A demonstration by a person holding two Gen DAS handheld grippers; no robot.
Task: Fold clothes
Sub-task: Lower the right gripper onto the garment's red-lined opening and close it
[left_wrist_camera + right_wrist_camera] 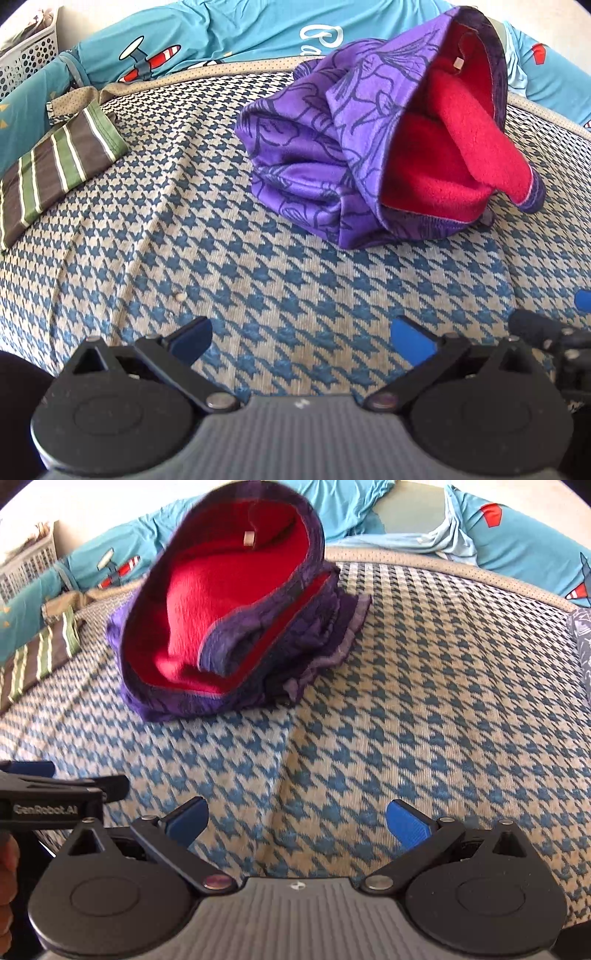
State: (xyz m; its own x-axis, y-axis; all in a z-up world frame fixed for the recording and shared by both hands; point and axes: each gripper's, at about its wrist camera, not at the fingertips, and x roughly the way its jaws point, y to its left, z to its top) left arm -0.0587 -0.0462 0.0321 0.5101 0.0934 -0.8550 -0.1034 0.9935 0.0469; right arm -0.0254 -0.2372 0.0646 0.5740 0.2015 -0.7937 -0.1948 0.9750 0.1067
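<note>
A purple garment with dark line print and red fleece lining (343,155) lies bunched on the houndstooth cover (221,266), its waist opening gaping toward me. The right wrist view shows the same garment (229,627) at upper left, red inside facing the camera. My left gripper (301,338) is open, hovering low over bare cover, well short of the garment. My right gripper (297,821) is open too, empty, also short of it. The left gripper's black body (55,801) shows at the right view's left edge.
A folded green, brown and white striped piece (62,166) lies at the left. Teal bedding with an aeroplane print (155,55) runs along the back. A white perforated basket (26,55) stands at the far left. A grey patterned cloth (581,646) sits at the right edge.
</note>
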